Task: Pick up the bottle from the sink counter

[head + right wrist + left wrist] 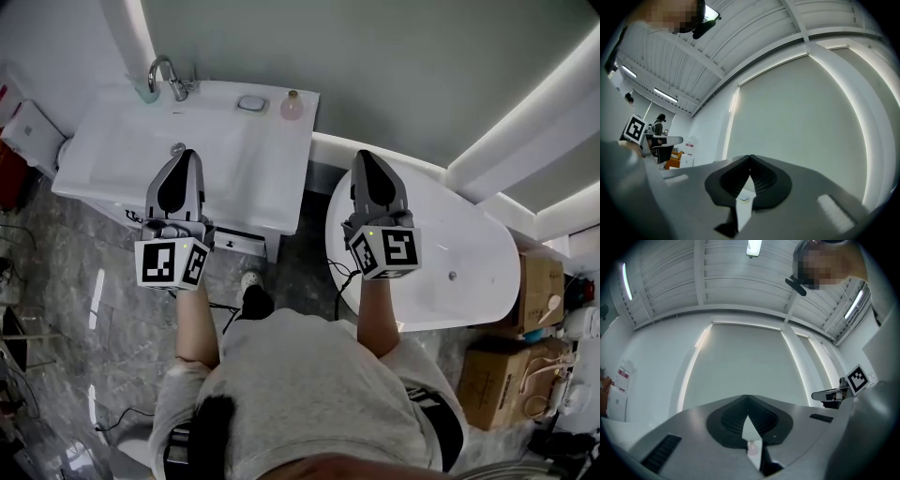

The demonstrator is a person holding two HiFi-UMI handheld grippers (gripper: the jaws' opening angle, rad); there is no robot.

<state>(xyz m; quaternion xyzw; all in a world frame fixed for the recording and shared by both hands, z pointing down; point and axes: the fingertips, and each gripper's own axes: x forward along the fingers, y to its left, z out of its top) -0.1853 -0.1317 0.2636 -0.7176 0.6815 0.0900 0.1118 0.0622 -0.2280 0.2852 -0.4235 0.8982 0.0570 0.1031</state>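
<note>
Left gripper (187, 156) and right gripper (364, 156) hover closed, empty.

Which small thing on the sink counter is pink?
The bottle at the right back corner; the dish is grey, the cup by the faucet green.

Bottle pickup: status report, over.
Left gripper shut, empty, over the sink counter. Right gripper shut, empty, over the tub. Bottle untouched, back right corner. Small dish beside it, apart.

A chrome faucet (167, 75) stands at the back edge of the surface (272, 178), with a teal cup (145, 91) just beside it toward the left corner and a soap dish (251, 103) further along that edge. To the right lies a white bathtub (469, 253), with cardboard boxes (502, 370) on the grey floor (84, 319).
</note>
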